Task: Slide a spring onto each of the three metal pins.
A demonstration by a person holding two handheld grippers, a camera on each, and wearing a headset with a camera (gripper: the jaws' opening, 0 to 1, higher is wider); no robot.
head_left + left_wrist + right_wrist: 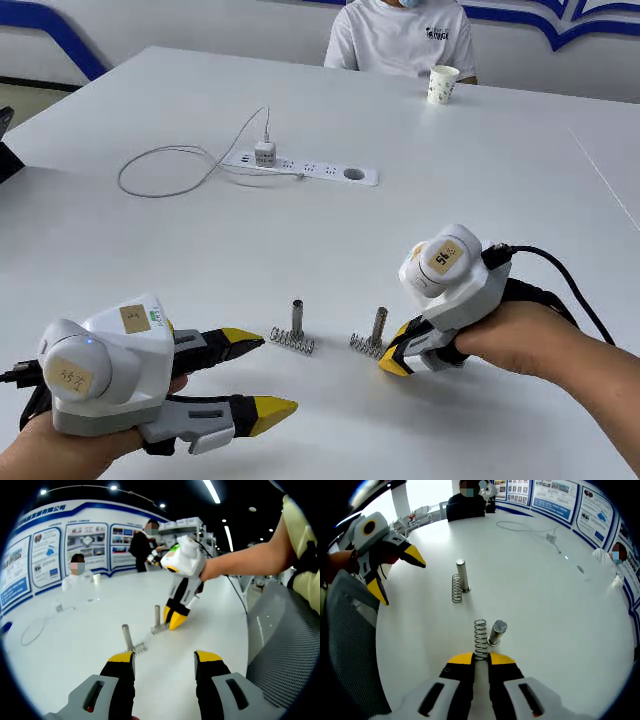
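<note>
Two metal pins stand upright on the white table, the left pin (297, 317) (127, 635) (462, 574) and the right pin (379, 325) (157, 615) (496, 632). A spring lies flat by each: the left spring (291, 341) (140, 648) (455, 588) and the right spring (365, 346) (159, 628) (480, 636). My right gripper (392, 362) (480, 657) is shut on the near end of the right spring, tips down at the table. My left gripper (266, 375) (165, 656) is open and holds nothing, pointing at the left pin from a short way off.
A white power strip (300, 168) with a charger and a looped cable (160, 170) lies mid-table. A paper cup (441, 84) stands at the far edge by a seated person (400, 35). Open tabletop surrounds the pins.
</note>
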